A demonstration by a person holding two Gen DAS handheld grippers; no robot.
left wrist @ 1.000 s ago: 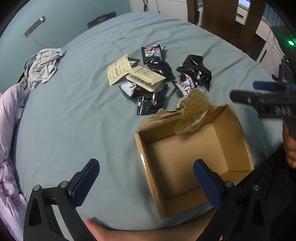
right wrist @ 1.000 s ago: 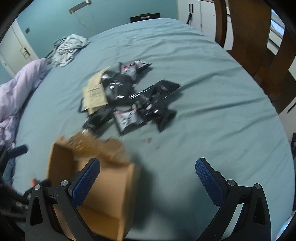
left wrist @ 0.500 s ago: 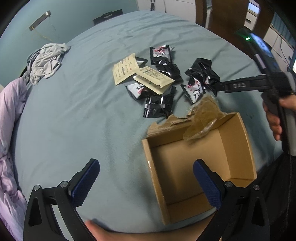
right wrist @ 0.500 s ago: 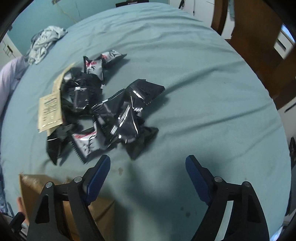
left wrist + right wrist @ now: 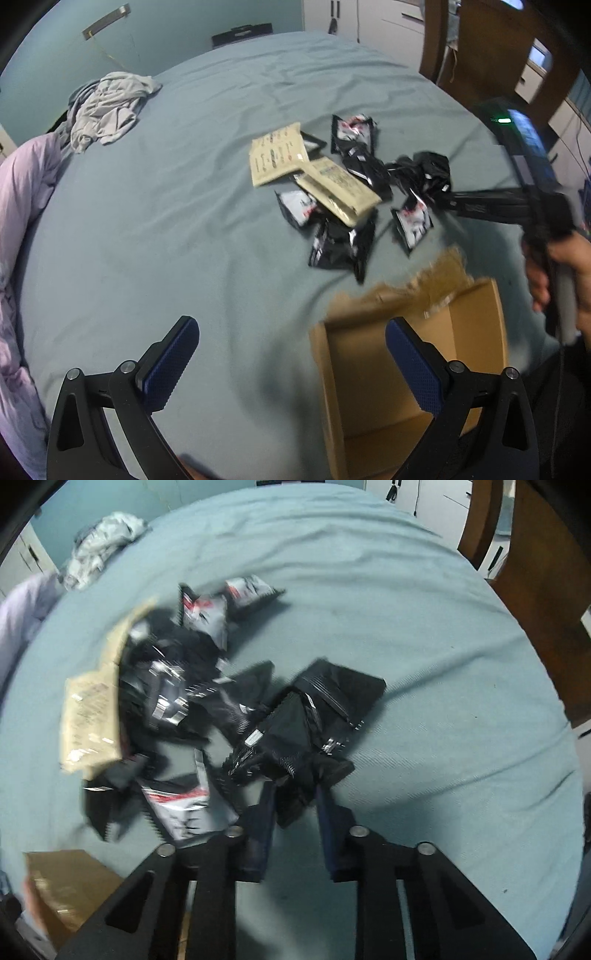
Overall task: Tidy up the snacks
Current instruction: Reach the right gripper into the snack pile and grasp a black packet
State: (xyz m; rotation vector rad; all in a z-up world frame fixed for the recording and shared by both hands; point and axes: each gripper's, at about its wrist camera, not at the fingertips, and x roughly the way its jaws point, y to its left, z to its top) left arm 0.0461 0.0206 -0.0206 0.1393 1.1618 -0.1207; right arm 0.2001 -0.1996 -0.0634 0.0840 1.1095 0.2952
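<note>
On the bed [image 5: 177, 206], right next to the cardboard box [image 5: 476, 332], my right gripper [image 5: 293, 805] has its jaws pinching a black snack packet [image 5: 295, 738] by its crimped edge; light, crinkly, slippery foil; left gripper [image 5: 291, 362] jaws spread, holding nothing.

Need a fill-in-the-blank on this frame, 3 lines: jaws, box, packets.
1. The right gripper is shut on a ____ packet.
2. The left gripper's jaws stand ____.
3. The cardboard box holds ____ packets so far.

Missing words: black; open; no
</note>
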